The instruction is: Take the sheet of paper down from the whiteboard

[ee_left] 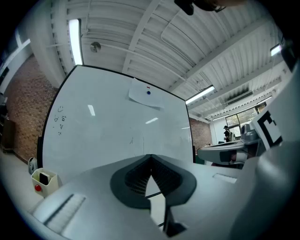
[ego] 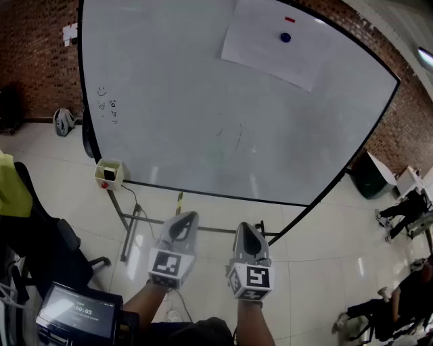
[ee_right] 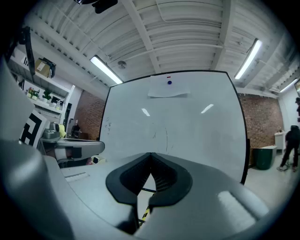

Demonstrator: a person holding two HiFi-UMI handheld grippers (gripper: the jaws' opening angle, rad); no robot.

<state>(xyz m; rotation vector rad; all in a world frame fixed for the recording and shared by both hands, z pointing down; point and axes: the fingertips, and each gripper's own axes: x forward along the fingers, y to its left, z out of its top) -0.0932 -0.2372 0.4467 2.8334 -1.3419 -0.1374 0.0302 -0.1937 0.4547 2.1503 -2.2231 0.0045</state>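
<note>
Pressed-together left hand-held gripper (ego: 184, 217) and right hand-held gripper (ego: 245, 228) hover well below paper (ego: 260, 47) near top edge of whiteboard (ego: 203, 101).

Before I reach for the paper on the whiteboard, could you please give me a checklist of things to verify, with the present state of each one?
1. Sheet of paper hangs on the whiteboard, upper right: ok.
2. Blue magnet removed from the sheet: not ok, it sits on it.
3. Small red piece also pins the sheet: cannot tell.
4. Left gripper and right gripper empty: ok.
5. Jaws open for a grasp: not ok, both pairs are together.
6. Grippers near the sheet: not ok, both are low, far below it.
</note>
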